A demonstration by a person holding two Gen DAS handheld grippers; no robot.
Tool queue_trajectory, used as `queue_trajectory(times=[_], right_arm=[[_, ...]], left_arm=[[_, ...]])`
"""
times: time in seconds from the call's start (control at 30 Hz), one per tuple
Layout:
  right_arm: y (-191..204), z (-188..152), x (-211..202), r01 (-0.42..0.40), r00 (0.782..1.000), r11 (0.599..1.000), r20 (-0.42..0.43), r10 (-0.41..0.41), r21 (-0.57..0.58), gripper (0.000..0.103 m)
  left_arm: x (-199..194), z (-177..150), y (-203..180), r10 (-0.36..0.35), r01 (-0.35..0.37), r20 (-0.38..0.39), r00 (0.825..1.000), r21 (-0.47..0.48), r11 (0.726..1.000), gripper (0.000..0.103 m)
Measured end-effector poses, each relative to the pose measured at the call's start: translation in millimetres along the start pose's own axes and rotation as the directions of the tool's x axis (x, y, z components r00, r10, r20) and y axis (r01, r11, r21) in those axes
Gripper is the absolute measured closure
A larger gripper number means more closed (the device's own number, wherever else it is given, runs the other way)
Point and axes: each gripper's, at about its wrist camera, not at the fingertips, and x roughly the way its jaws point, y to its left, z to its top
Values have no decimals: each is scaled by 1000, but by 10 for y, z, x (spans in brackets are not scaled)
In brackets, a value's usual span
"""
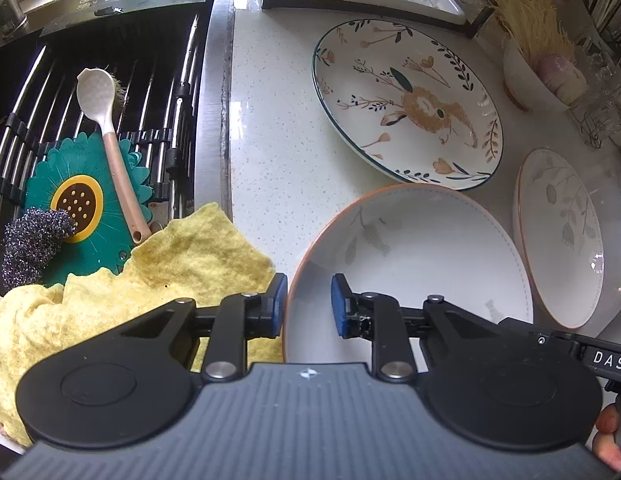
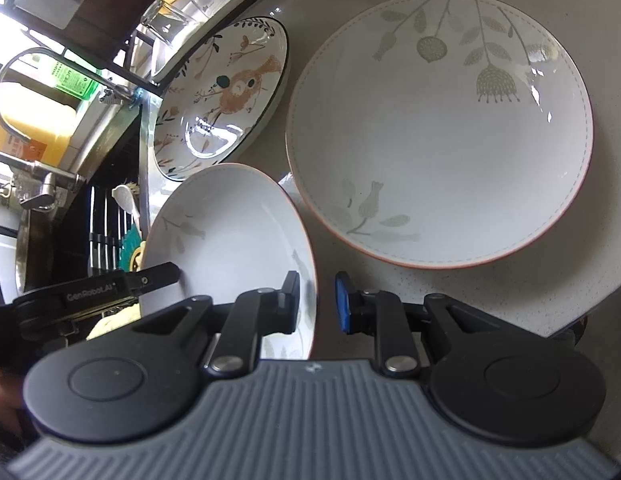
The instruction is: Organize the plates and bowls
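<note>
Speckled white stone forms the bench (image 1: 278, 152), with a sink (image 1: 110, 92) set into it on the left, where a brush, a scourer and a green flower-shaped mat are kept on a rack. A yellow cloth (image 1: 182, 256) is draped over the sink's edge, just beside the near plate (image 1: 422, 248).

That orange-rimmed plate lies closest to the person and is straddled at opposite edges. The left hand-held gripper (image 1: 309, 306) is narrowed over its left rim, one blue pad outside and one inside the well; a small gap shows, so firm contact cannot be confirmed. The right hand-held gripper (image 2: 318, 304) is likewise narrowed across the right rim of the same plate (image 2: 230, 224), and its pads also appear just short of pressing.

A two-sided hold is judged sensible because a wide, shallow plate tips easily when pinched at one edge.

A matching orange-rimmed plate (image 2: 438, 132) lies just beside it, a likely stacking base. The rabbit plate (image 1: 406, 100) lies further back, near a glass rack.
</note>
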Motion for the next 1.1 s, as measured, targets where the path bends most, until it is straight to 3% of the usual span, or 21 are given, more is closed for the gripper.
queue_trajectory(times=[0.17,0.37,0.63,1.1], right_arm=[[20,59,50,-30,999,999,-26,30,-10,81],[53,72,99,-16,1000,998,-21,15,-56,92],[32,77,91,-31,999,995,-18,29,-90,91],[186,214,-329,-55,996,981,58,67,-184,90]], left_arm=[[-2,-2,-12,5,-5,9,1000,-2,1000,75],[15,14,-14,4,-4,6,1000,3,1000,74],[-30,1,-50,4,-5,23,1000,25,1000,78],[-583,1,-222,-25,22,152,988,25,999,81]])
